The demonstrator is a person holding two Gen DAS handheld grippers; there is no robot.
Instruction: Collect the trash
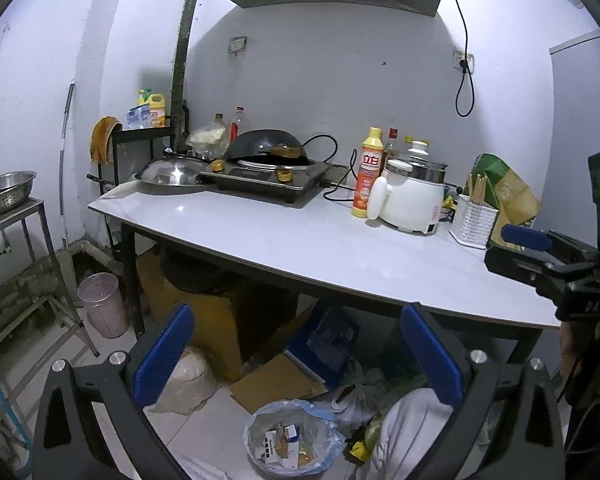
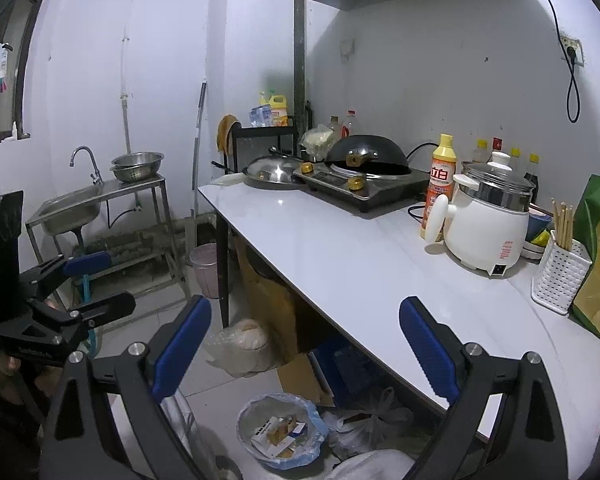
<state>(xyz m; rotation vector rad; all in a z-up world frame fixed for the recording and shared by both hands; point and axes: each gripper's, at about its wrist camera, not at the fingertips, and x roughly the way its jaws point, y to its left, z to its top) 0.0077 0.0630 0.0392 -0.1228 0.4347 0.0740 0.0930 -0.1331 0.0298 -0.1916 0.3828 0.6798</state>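
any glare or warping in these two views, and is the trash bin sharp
Left wrist: tabletop edge bows from fisheye, black vignette in the corners, trash bin fairly sharp. Right wrist: same bowing, soft glare patch on the tabletop, bin readable but dim.

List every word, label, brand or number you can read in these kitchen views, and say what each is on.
"立白": on the orange dish-soap bottle beside the white rice cooker.
"DAS": embossed on the right hand-held gripper, faint.
Unreadable: red print on the rice cooker, the yellow jug's label, the green bag, and the cartons in the trash bag.
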